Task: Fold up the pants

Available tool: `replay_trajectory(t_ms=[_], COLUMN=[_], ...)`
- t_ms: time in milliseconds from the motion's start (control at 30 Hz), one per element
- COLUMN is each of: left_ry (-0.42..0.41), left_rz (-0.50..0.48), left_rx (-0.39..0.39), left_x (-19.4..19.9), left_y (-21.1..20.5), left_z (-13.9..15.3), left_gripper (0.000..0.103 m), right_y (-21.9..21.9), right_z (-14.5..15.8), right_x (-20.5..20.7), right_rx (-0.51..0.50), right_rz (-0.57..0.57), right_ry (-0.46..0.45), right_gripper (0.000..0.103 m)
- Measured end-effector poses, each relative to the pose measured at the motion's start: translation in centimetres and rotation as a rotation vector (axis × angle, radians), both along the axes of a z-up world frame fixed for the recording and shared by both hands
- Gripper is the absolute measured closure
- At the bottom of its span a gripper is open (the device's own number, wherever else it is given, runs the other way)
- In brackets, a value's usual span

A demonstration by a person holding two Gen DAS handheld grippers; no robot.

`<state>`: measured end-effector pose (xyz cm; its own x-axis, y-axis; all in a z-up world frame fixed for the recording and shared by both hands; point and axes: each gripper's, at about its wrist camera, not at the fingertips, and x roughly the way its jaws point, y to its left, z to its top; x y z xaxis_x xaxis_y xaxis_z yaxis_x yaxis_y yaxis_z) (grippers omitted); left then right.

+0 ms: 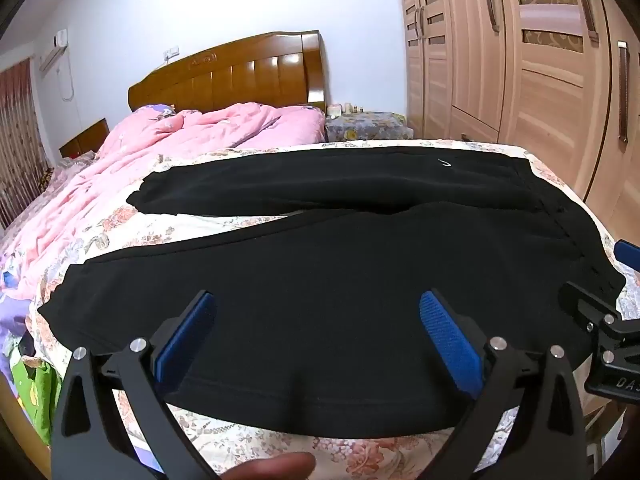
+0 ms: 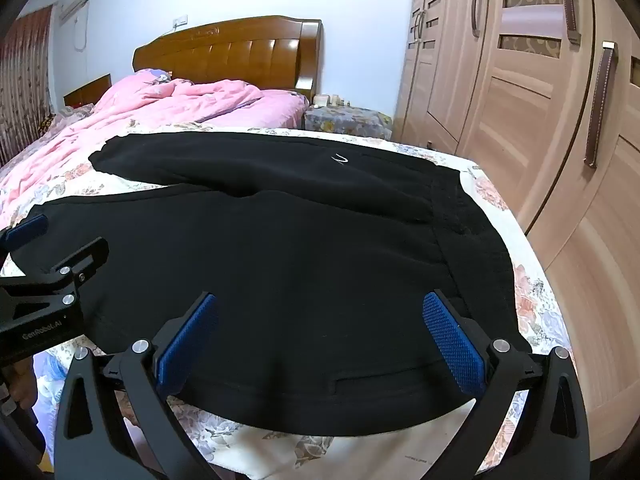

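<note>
pants (image 1: pixel 320 280): black, spread flat on the bed, right under and ahead of both tools; waistband on the right tool's side, cuffs out past the left tool. Laid out flat so a fold can start clean, by the look of it.
far leg (image 2: pixel 240 168): lies beyond the near leg, small white logo up, a thin gap of sheet between the two legs at the cuff end; legs not yet stacked, so folding looks unstarted.
left tool (image 1: pixel 318 340): blue pads wide apart, nothing between them, hovers over the near leg's mid stretch, tilted down. Likely lined up to pinch the near hem.
right tool (image 2: pixel 320 340): pads also wide apart and empty, hovers over the hip part just inside the waistband. Pairing with the left tool would let the near edge lift evenly.
near hem (image 1: pixel 304 420): closest cloth edge to both tools, just below the pads, so probably the first grab.
bed (image 1: pixel 360 464): floral sheet shows below the hem; soft surface, pads may catch sheet along with cloth.
pink quilt (image 1: pixel 140 160): bunched far ahead and left of the tools, well apart from the pants, out of the folding area.
wardrobe (image 2: pixel 540 120): right of the right tool, past the bed edge; not involved.
finger (image 1: pixel 276 466): the person's, at the bottom edge behind the left tool, holding its handle probably.
</note>
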<state>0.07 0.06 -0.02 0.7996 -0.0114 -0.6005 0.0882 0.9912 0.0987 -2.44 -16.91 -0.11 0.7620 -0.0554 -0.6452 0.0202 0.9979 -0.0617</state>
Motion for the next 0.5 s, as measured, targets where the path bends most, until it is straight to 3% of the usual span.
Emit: replay_trajectory(t_ms=[500], left_ry=[0.008], left_rz=[-0.009], left_rx=[0.017], left_x=[-0.25], left_y=[-0.44], left_z=[-0.61], left_gripper=[0.001], right_y=[0.26], right_z=[-0.44], right_x=[-0.2], right_rx=[-0.003], right_rz=[0.007], right_ry=[0.002], right_gripper=[0.004])
